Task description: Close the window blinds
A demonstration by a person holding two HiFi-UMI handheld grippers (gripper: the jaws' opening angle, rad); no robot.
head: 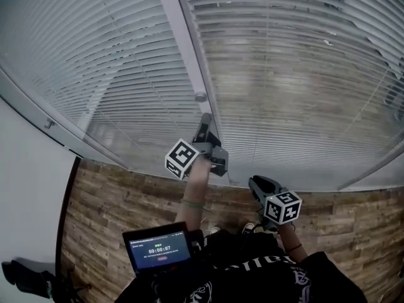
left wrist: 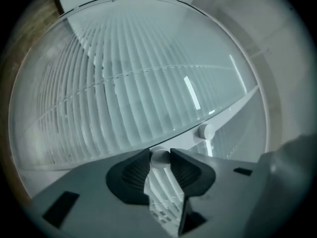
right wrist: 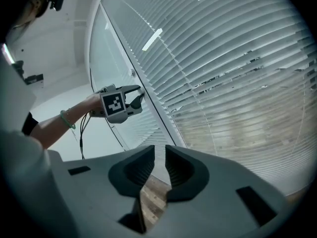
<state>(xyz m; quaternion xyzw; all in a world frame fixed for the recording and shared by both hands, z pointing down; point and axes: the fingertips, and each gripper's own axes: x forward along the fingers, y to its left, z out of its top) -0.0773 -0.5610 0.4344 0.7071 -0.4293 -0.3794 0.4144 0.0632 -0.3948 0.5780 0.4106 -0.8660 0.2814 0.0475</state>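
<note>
White slatted blinds (head: 297, 55) hang behind glass on both sides of a white frame post (head: 189, 49). My left gripper (head: 204, 117) reaches up to the post. In the left gripper view its jaws (left wrist: 160, 158) are shut on a small round silver knob (left wrist: 160, 157) on the post. A second knob (left wrist: 206, 131) sits further along the post (head: 200, 96). My right gripper (head: 253, 181) hangs lower, off the glass; its jaws (right wrist: 159, 158) stand slightly apart with nothing between them. The right gripper view shows the left gripper (right wrist: 139, 94) at the post.
The glass wall meets a wood-plank floor (head: 107, 194). A small screen (head: 158, 248) sits at the person's chest. A white wall (head: 25, 188) is at the left, with a dark object (head: 25, 276) low on the floor.
</note>
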